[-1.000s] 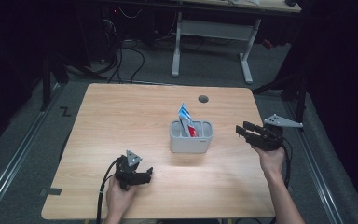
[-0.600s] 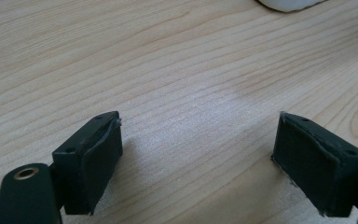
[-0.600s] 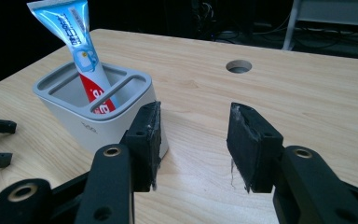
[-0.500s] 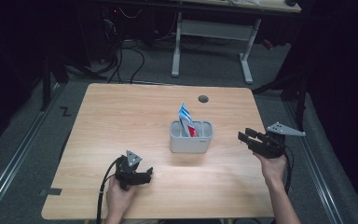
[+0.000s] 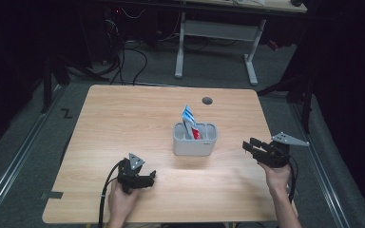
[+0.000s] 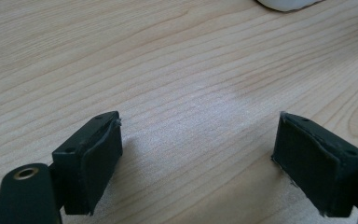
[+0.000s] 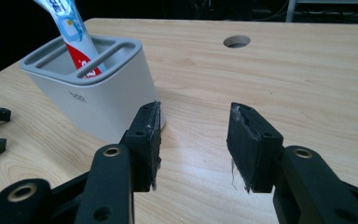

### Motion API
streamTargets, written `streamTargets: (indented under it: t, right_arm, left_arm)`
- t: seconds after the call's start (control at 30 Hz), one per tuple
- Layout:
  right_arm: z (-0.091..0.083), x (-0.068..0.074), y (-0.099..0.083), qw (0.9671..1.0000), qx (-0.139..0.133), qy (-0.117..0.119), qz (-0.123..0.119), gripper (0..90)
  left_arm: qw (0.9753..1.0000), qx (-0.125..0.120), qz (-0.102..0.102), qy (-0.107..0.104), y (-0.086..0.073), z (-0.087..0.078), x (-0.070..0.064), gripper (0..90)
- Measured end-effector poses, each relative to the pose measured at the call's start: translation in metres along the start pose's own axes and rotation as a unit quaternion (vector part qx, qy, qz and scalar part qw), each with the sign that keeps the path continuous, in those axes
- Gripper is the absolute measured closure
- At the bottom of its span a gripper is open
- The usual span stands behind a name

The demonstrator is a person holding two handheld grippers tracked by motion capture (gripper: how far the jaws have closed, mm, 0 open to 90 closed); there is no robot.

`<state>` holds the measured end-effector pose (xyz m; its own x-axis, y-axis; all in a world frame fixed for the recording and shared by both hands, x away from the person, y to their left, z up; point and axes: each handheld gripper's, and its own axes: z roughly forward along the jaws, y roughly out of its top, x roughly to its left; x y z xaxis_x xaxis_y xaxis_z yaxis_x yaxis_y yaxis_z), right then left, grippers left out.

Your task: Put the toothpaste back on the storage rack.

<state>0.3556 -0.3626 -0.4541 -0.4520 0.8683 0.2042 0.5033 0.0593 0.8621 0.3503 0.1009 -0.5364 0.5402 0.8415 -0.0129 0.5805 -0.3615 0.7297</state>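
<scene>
While the toothpaste tube (image 5: 189, 122) stands tilted in the grey holder (image 5: 195, 140) at mid-table (placing looks done) | your right gripper (image 5: 250, 146) is spread, empty, beside it | your left gripper (image 5: 148, 179) is spread, near edge | left: nothing evident.

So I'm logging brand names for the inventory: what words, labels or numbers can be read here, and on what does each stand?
Holder: a small embossed mark on its front wall, too faint to read.
Toothpaste tube: print on its blue, white and red skin, too blurred to read.
Table: no text.
Left gripper and right gripper, both open and empty: no text on either.
</scene>
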Motion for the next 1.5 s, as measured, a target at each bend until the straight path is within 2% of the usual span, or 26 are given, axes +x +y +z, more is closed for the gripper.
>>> streamTargets:
  t: [0.27, 0.6, 0.87, 1.03, 1.23, 1.5]
  right_arm:
    - [0.004, -0.001, -0.009, 0.9999, 0.010, 0.002, 0.004, 55.2]
    - [0.011, 0.007, -0.011, 0.9995, 0.027, -0.005, -0.015, 55.3]
    - [0.018, 0.006, -0.022, 0.9992, 0.038, -0.003, -0.008, 55.2]
    - [0.024, 0.009, -0.026, 0.9984, 0.052, -0.015, -0.019, 55.2]
    - [0.031, 0.009, -0.033, 0.9977, 0.063, -0.016, -0.015, 55.2]
    - [0.043, 0.012, -0.041, 0.9952, 0.087, -0.029, -0.034, 54.3]
  left_arm:
    - [1.0000, 0.000, 0.000, 0.000, 0.000, 0.000, 0.000, 15.8]
    - [1.0000, 0.000, 0.000, 0.000, 0.000, 0.000, 0.000, 15.7]
    - [1.0000, 0.000, 0.000, 0.000, 0.000, 0.000, 0.000, 15.7]
    - [1.0000, 0.000, 0.000, 0.000, 0.000, 0.000, 0.000, 15.7]
    - [1.0000, 0.000, 0.000, 0.000, 0.000, 0.000, 0.000, 15.7]
    - [1.0000, 0.000, 0.000, 0.000, 0.000, 0.000, 0.000, 15.7]
